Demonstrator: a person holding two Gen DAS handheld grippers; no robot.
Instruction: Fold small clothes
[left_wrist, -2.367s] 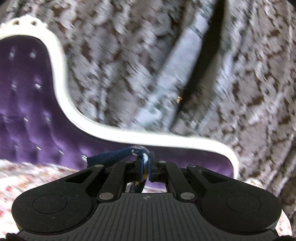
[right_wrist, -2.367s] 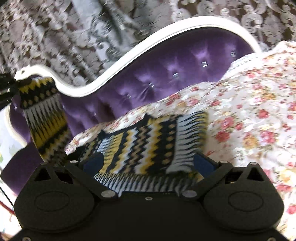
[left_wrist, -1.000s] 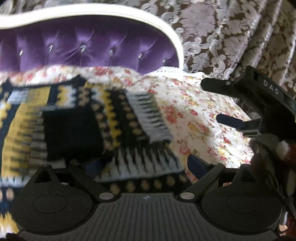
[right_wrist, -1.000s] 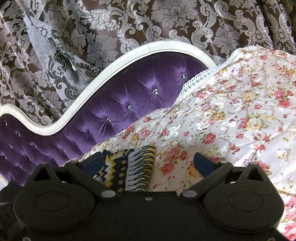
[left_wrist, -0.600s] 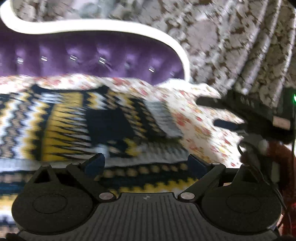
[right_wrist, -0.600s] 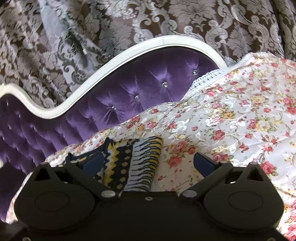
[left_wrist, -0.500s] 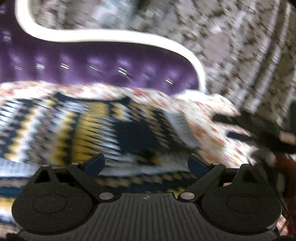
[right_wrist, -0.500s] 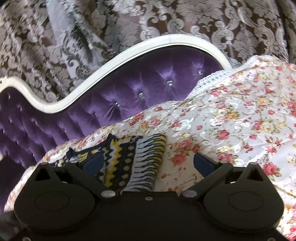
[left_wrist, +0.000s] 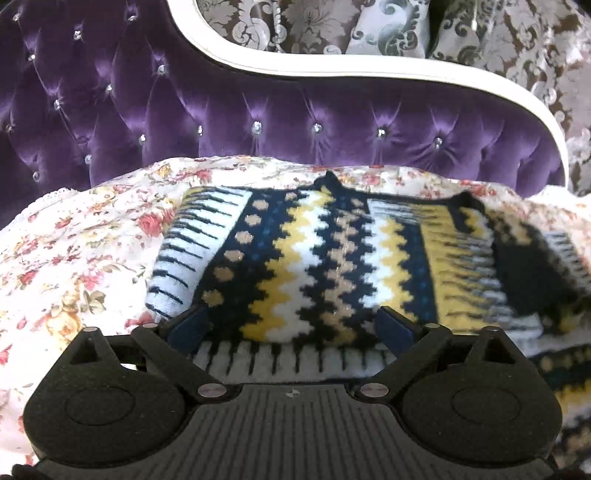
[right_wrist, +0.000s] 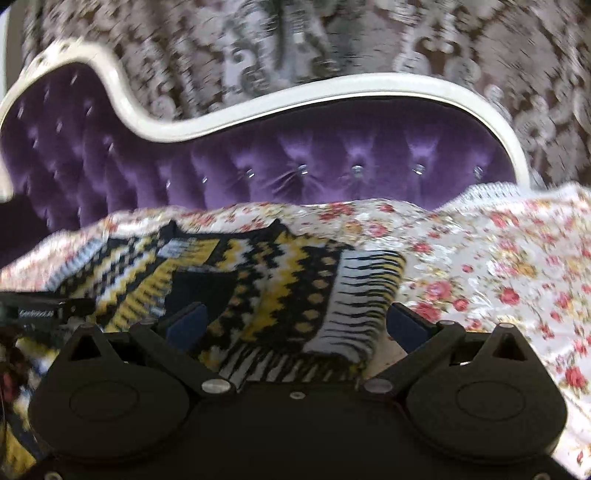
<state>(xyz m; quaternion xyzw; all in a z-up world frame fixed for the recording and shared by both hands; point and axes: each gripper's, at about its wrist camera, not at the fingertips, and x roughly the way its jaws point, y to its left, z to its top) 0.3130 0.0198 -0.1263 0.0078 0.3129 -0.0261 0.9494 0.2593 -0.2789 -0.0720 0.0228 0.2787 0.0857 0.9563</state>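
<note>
Left wrist view: the left gripper (left_wrist: 291, 326) fills the near edge, its two blue-padded fingers (left_wrist: 186, 326) spread wide with nothing between the pads. Directly past the fingertips lies the knitted sweater (left_wrist: 332, 266), flat on the floral bedspread (left_wrist: 74, 251) — navy, yellow and white zigzag bands, with a striped white cuff (left_wrist: 188, 258) of a sleeve folded in across the sweater's left part. A striped hem band runs just under the gripper's fingertips. The sweater's right part is blurred. Beyond the sweater rises the purple tufted headboard (left_wrist: 258, 107) with its white curved frame (left_wrist: 369, 75); behind that hangs a brown damask curtain (left_wrist: 517, 48).

Right wrist view: the right gripper (right_wrist: 297, 325) also stands with fingers (right_wrist: 404, 326) spread apart, holding nothing. The sweater lies just past them, a folded-in striped sleeve end nearest the right fingertip — whether the pads touch the knit cannot be told. Bare bedspread extends to the right of the sweater. At the sweater's left edge a dark part of the other gripper shows, blurred. Headboard and curtain stand beyond, both motion-smeared.
</note>
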